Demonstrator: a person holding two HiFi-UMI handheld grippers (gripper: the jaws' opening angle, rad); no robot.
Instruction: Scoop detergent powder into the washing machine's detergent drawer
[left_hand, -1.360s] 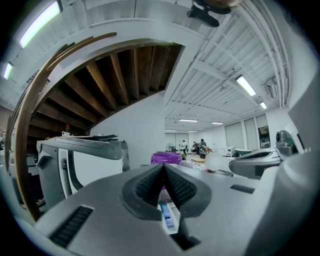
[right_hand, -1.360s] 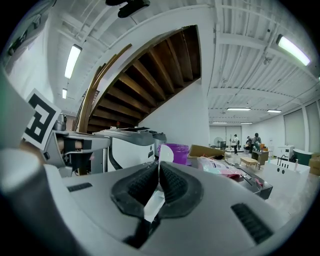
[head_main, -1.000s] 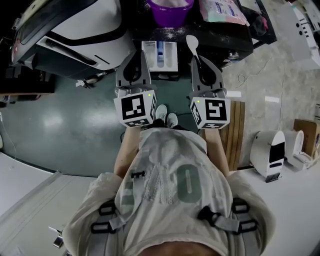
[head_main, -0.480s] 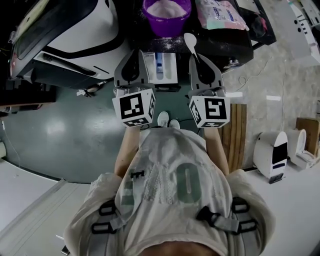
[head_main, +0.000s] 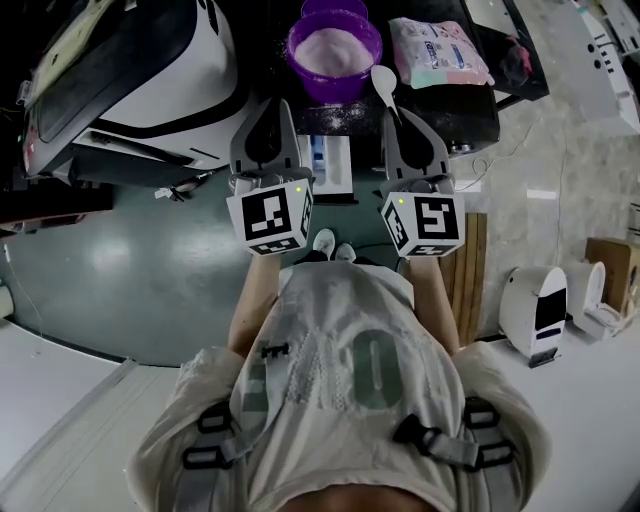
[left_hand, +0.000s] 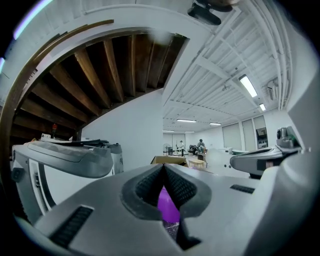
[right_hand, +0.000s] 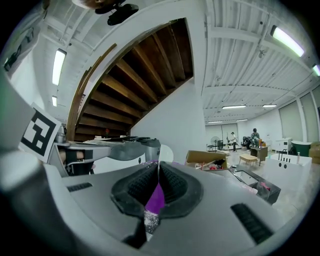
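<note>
A purple bowl (head_main: 335, 45) of pale detergent powder stands on a dark, powder-dusted counter. My right gripper (head_main: 396, 116) is shut on the handle of a white spoon (head_main: 384, 82), whose empty scoop lies just right of the bowl's rim. In the right gripper view the spoon (right_hand: 165, 153) pokes up past the closed jaws of the right gripper (right_hand: 158, 169). The left gripper (head_main: 268, 110) is shut on nothing, below and left of the bowl. The bowl (left_hand: 167, 204) shows purple behind the left gripper (left_hand: 164, 169). The open white detergent drawer (head_main: 331, 160) lies between the two grippers.
The washing machine (head_main: 130, 70) fills the upper left. A pink and green detergent bag (head_main: 438, 50) lies right of the bowl. Wooden slats (head_main: 470, 270) and a white appliance (head_main: 533, 310) stand on the floor at right.
Both grippers have moved forward past the drawer toward the bowl. The spoon's scoop now lies beside the bowl's rim. The bowl has come fully into view.
</note>
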